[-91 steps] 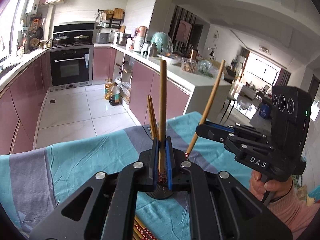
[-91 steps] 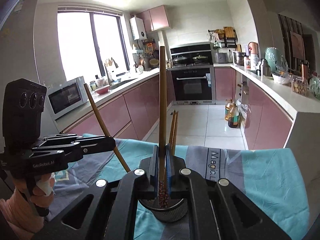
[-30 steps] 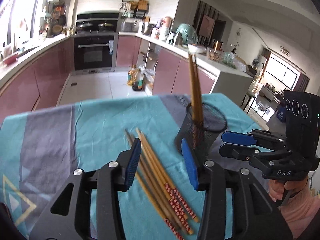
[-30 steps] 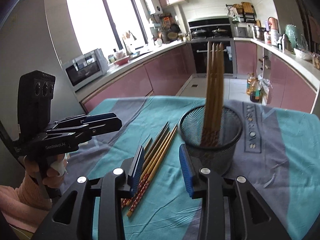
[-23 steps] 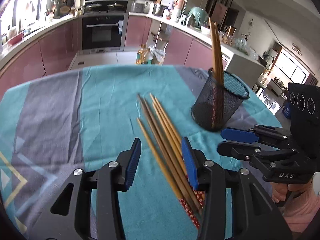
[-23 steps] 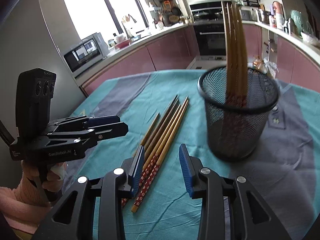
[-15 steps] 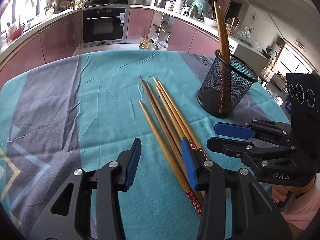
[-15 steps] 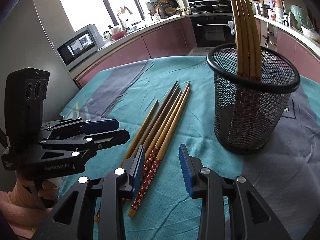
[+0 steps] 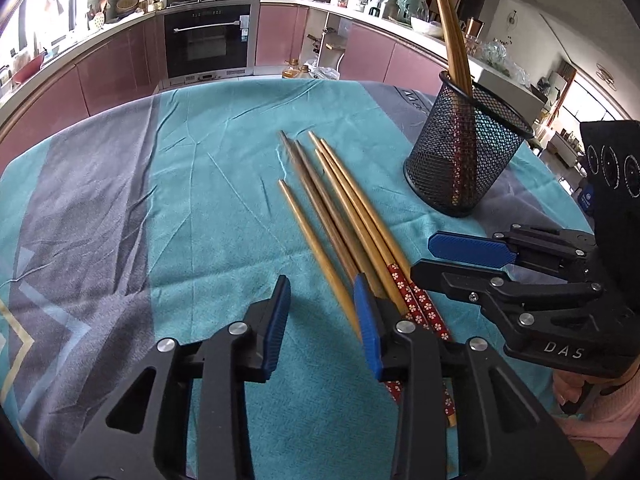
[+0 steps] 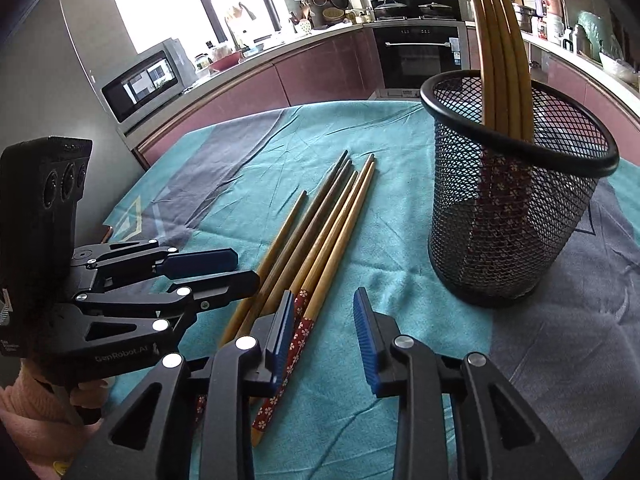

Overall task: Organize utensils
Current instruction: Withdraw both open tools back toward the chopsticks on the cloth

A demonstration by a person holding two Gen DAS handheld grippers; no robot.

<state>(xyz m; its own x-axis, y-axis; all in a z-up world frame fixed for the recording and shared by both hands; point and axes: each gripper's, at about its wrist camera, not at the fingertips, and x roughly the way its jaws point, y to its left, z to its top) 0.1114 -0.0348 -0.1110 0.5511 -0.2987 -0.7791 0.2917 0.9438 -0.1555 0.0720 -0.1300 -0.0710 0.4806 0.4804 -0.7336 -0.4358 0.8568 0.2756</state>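
Note:
Several loose wooden chopsticks (image 9: 340, 208) (image 10: 328, 220) lie side by side on the teal and grey tablecloth (image 9: 200, 200), their red flowered ends toward me. A black mesh cup (image 9: 460, 160) (image 10: 508, 220) stands upright beyond them with several chopsticks (image 9: 452, 40) (image 10: 500, 40) in it. My left gripper (image 9: 321, 300) (image 10: 244, 268) hangs low over the thick ends. Its jaws are closing, and the leftmost chopstick's end lies between them, beside the right finger and not gripped. My right gripper (image 10: 322, 304) (image 9: 424, 260) is also closing, the red-patterned ends lying by its left finger, unpinched.
A hand in a pink sleeve (image 9: 600, 412) (image 10: 24, 400) holds each gripper. Beyond the table's far edge run pink kitchen cabinets, a built-in oven (image 9: 208, 40) and a microwave (image 10: 140, 80). Bare cloth lies left of the chopsticks and right of the cup.
Both grippers have sunk and tipped down toward the loose chopsticks, and both pairs of jaws have narrowed. Three seconds ago each held a chopstick over the cup; now neither does.

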